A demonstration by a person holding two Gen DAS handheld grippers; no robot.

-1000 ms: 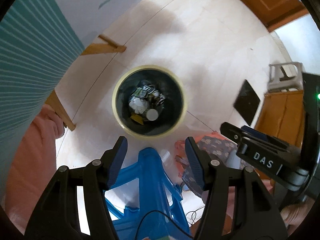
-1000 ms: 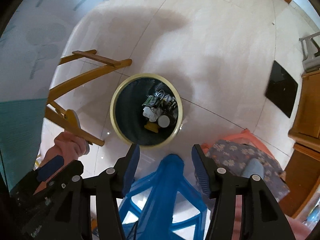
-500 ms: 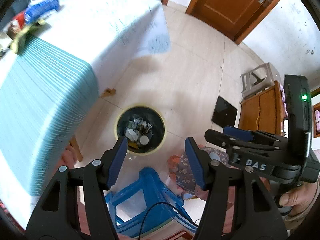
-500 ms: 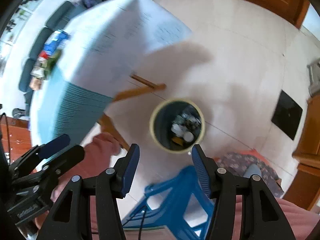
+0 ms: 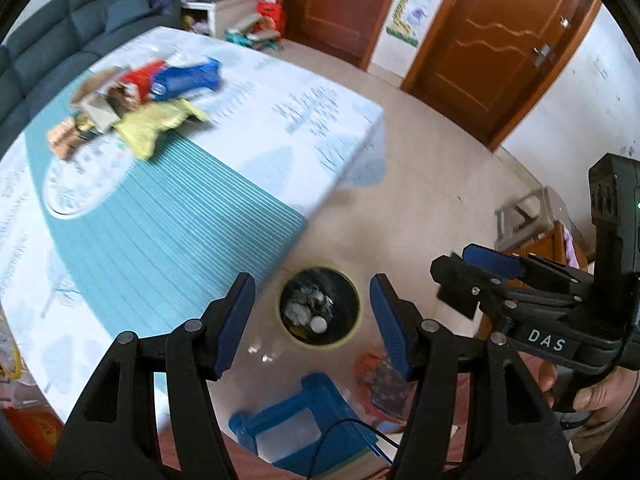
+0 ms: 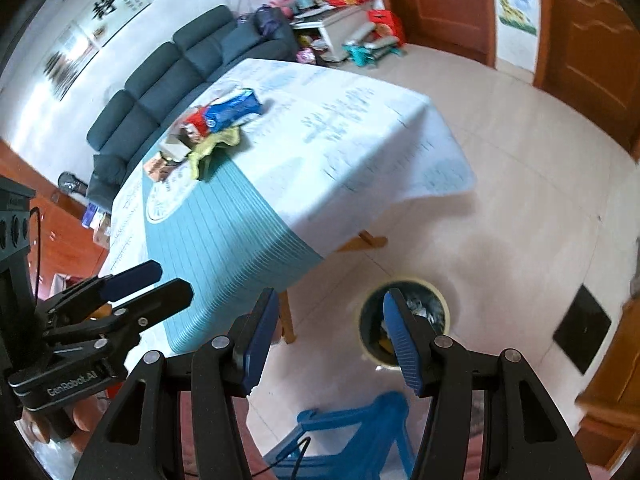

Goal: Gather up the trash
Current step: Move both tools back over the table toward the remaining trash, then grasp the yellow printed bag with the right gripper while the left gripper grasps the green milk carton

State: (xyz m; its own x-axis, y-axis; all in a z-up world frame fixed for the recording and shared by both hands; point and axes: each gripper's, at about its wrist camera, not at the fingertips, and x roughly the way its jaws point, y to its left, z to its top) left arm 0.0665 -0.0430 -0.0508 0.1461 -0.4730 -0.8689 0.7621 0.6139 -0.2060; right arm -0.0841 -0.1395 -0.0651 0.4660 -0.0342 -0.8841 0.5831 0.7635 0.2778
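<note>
Two hand-held grippers hang in the air above the floor, both with jaws spread wide and nothing between them: the left hand-held gripper [image 5: 312, 320] frames the trash bin [image 5: 319, 306] in its view, while the right hand-held gripper [image 6: 328, 340] has its right finger crossing the front of the bin [image 6: 416, 312]. The bin, round with a yellowish rim and a dark liner, stands upright on the tiled floor near the table corner, its mouth facing up and litter lying inside. On the table [image 5: 168, 216], covered by a white and teal cloth, a pile of trash [image 5: 140, 100] lies well away from both grippers. Its blue wrapper [image 5: 186, 78] lies flat, long axis running roughly along the table toward the far edge; a yellow-green wrapper [image 5: 154, 126] sprawls beside it, blurred. A blue stool [image 5: 304, 420] stands beneath the grippers.
</note>
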